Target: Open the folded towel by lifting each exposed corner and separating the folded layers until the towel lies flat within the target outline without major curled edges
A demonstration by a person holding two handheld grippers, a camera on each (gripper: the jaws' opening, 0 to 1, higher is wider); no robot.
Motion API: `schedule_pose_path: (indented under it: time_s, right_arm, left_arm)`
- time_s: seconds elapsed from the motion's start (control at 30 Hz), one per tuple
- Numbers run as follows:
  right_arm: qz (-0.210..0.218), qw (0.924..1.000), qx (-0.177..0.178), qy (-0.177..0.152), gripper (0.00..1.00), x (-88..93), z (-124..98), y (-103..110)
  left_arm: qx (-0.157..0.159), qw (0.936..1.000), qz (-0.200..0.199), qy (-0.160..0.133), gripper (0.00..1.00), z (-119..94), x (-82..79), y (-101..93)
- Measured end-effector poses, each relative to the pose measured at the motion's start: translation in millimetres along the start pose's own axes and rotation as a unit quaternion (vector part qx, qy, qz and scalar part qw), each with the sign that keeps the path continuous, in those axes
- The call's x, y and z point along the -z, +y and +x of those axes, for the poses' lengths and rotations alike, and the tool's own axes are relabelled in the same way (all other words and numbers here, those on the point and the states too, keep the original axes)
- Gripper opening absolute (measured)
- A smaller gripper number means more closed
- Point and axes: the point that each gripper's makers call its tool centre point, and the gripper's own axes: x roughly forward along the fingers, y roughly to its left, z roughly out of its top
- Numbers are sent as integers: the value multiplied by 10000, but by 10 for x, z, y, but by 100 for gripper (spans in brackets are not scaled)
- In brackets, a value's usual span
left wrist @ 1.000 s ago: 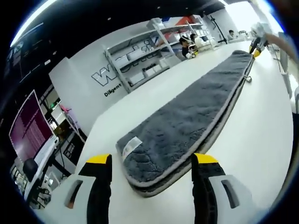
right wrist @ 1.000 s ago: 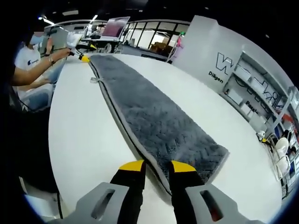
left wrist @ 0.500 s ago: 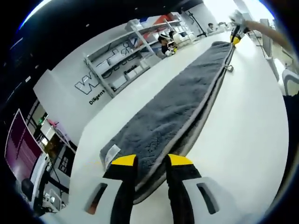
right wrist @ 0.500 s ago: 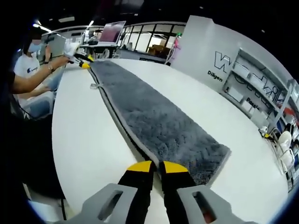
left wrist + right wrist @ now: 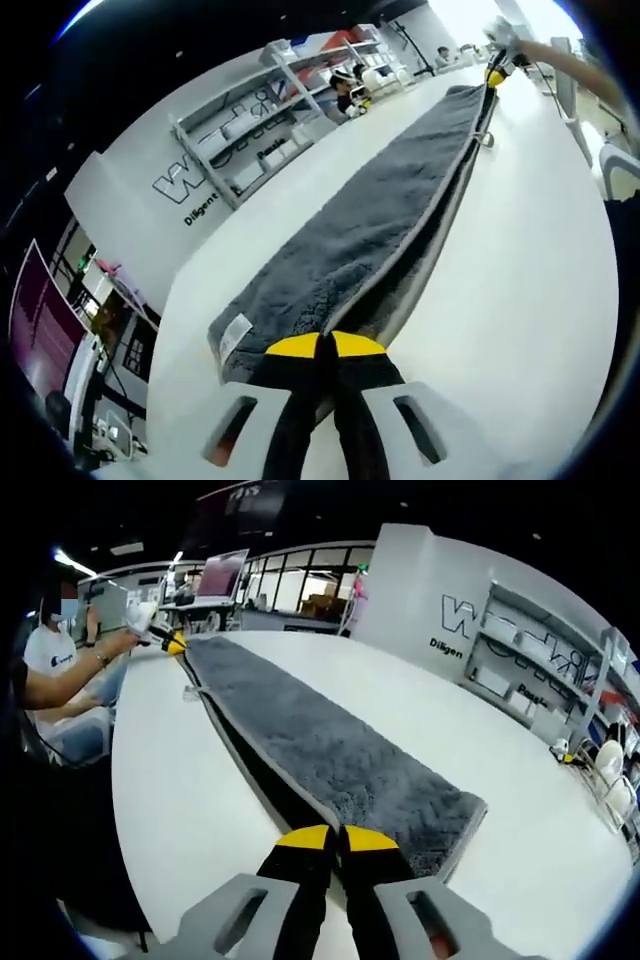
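Observation:
A long grey towel (image 5: 370,220), folded lengthwise, lies on the white table (image 5: 520,260). My left gripper (image 5: 324,343) is shut on the top layer's edge at its near corner, and a white label (image 5: 233,333) sits at that end. In the left gripper view the other gripper (image 5: 494,72) holds the far end. In the right gripper view my right gripper (image 5: 336,833) is shut on the upper layer's edge of the towel (image 5: 320,750), lifting it slightly off the lower layer. The other gripper (image 5: 172,643), held by a person's hand, grips the far corner there.
Grey shelving (image 5: 270,120) and a wall with lettering (image 5: 470,630) stand beyond the table. A seated person (image 5: 55,670) is at the table's far left in the right gripper view. A small loop (image 5: 188,692) hangs off the towel's edge.
My left gripper went from open around the towel's corner to shut on its edge. My right gripper narrowed from slightly apart to shut on the edge and raised the top layer a little.

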Motion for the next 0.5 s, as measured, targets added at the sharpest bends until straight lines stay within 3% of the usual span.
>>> schedule_pose_path:
  time_s: [0.23,0.5]
  right_arm:
    - [57,9999,100,-102,0,-49,-8,-26]
    - [-124,9999,72,-52,0,-22,-82,86]
  left_arm:
    - [44,9999,-102,-33,1,-7,-22,23]
    - [109,9987,-400,-287,1,-229,-52,77]
